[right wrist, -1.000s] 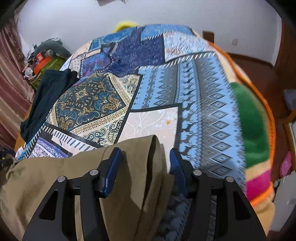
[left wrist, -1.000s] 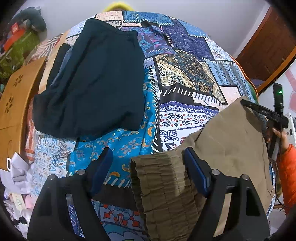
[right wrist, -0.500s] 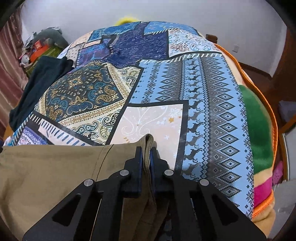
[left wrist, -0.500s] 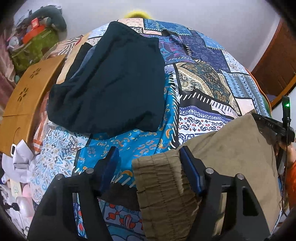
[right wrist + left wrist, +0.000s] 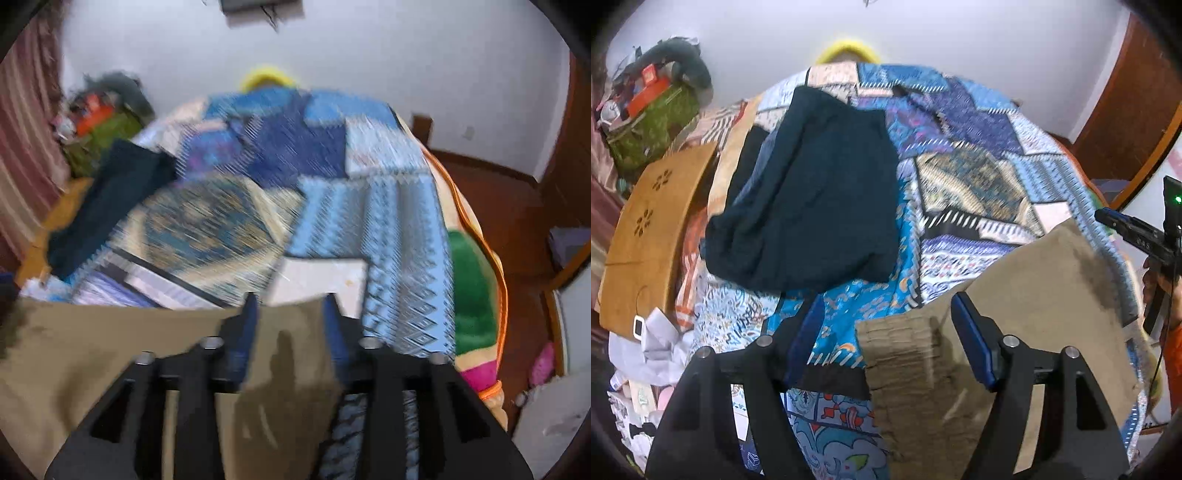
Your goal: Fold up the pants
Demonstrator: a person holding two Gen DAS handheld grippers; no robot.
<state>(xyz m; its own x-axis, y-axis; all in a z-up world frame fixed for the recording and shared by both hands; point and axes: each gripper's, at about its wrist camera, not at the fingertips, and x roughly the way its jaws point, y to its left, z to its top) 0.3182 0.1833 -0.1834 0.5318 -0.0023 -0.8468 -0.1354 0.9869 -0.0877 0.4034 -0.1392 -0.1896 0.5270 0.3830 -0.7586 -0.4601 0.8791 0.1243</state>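
Left gripper point(image 5: 886, 332) opening around the khaki pants' point(image 5: 1034, 295) waistband, pads apparently clear. Right gripper point(image 5: 290, 325), blurred, opening too, cloth between its jaws. Pants lie on the quilt's point(image 5: 979, 177) near edge, beside the dark garment point(image 5: 812, 192). I'd regrip both corners evenly before folding.

Soft, even indoor light; fisheye edges bend and darken, and the right view smears with motion blur.

This is a bedroom in a home. A bed point(image 5: 1015, 173) under a blue patchwork-patterned quilt fills the room, with a dark navy folded garment point(image 5: 816, 199) lying on it. A plain white wall point(image 5: 923, 33), a brown wooden door point(image 5: 1126, 110), a striped maroon curtain point(image 5: 26, 147) and a cluttered green bag point(image 5: 650, 125) surround it.
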